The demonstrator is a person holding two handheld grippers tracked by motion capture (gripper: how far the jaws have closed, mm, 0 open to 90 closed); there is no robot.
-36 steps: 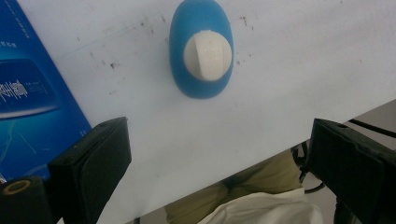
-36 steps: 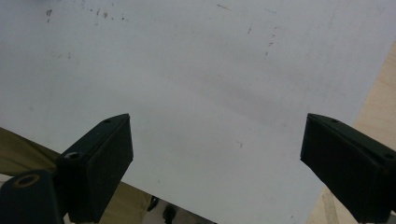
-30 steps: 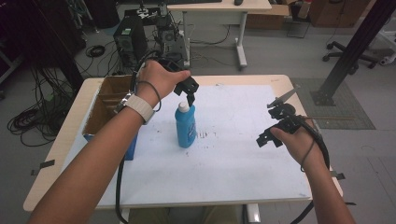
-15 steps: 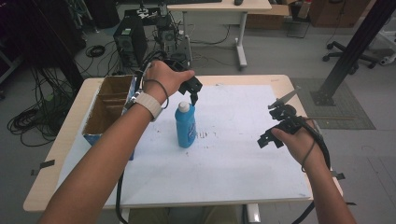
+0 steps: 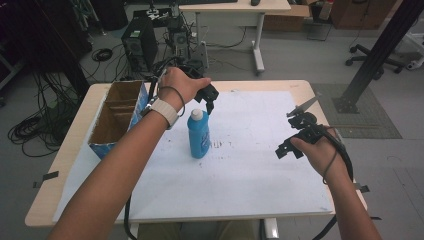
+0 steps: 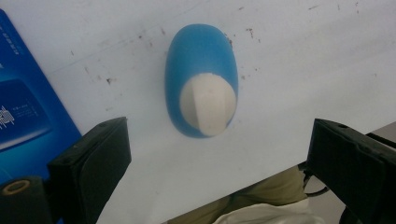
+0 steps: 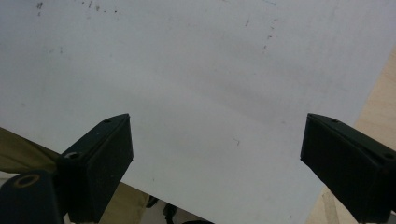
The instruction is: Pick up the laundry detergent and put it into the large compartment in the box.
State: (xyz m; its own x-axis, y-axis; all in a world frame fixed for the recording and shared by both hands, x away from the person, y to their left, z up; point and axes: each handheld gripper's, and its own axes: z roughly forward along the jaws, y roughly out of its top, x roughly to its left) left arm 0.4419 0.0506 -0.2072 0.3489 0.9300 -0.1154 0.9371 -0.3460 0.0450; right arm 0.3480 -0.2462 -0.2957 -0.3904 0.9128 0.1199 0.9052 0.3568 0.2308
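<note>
Jaws spread wide and released, the left gripper [image 5: 209,101] hangs just above the white cap of a blue bottle [image 5: 199,134], which stands upright near the middle of the white sheet [image 5: 250,170] covering the table. Its own camera looks straight down on the bottle [image 6: 201,80]. Well apart to the right, the right gripper [image 5: 295,135] hovers open-jawed over bare sheet. A cardboard box [image 5: 117,117] sits at the table's left edge.

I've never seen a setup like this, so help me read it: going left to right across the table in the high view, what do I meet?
Cardboard box → blue bottle with the left gripper just above its cap → bare white sheet → right gripper in the person's hand.
</note>
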